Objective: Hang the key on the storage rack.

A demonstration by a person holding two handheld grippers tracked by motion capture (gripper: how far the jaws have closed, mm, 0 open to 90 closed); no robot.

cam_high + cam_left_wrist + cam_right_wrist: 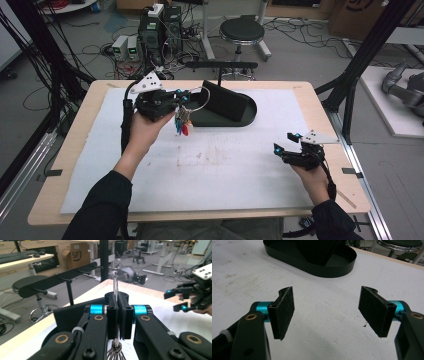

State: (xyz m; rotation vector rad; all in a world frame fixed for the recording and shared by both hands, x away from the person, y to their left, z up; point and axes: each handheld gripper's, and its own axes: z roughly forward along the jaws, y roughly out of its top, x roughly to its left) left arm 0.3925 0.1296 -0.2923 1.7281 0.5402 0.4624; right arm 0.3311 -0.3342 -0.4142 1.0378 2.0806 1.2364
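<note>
My left gripper (186,96) is raised above the far left part of the white mat (225,165), shut on a thin metal key ring (198,101). A bunch of coloured keys (182,123) hangs below it. In the left gripper view the ring's wire (115,283) stands up between the pressed pads (112,315). Just right of it is a black stand: an oval base tray (247,119), a slanted panel (225,101) and a bar with pegs (60,277) on a post. My right gripper (283,142) rests low at the mat's right side, open and empty (329,312).
The wooden table edge (325,120) runs close to the right hand. A round stool (242,31), computer boxes (160,27) and loose cables are on the floor beyond the table. A black frame post (360,65) stands at the right.
</note>
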